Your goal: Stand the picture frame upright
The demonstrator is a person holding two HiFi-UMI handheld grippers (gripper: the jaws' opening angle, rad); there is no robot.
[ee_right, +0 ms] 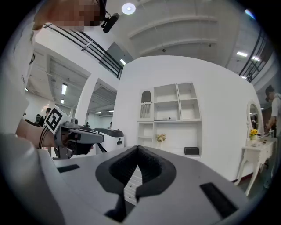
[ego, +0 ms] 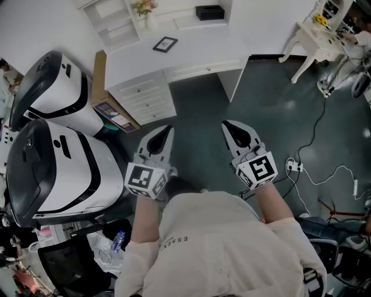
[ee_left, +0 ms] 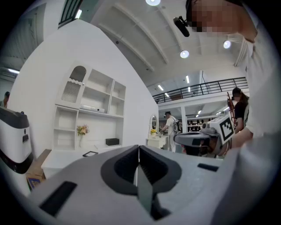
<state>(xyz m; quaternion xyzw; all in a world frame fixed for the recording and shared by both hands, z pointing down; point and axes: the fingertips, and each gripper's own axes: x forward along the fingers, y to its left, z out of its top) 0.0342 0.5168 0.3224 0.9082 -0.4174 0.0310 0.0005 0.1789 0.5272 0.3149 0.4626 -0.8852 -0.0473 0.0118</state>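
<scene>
The dark picture frame [ego: 165,44] lies flat on the white desk [ego: 197,52] at the far side of the room; in the left gripper view the frame [ee_left: 90,154] shows small on the desk top. I hold both grippers close to my body, well short of the desk. My left gripper [ego: 166,129] is shut with nothing between its jaws, as the left gripper view [ee_left: 138,149] confirms. My right gripper [ego: 227,123] is likewise shut and empty [ee_right: 138,149]. Each gripper shows in the other's view: the right gripper [ee_left: 199,138], the left gripper [ee_right: 81,136].
On the desk stand a black box [ego: 210,12] and a vase of flowers [ego: 146,8], with shelves behind. Drawers [ego: 145,96] sit under the desk's left part. Two large white machines [ego: 52,168] and a cardboard box [ego: 116,116] stand at left. Cables [ego: 313,168] trail on the floor at right.
</scene>
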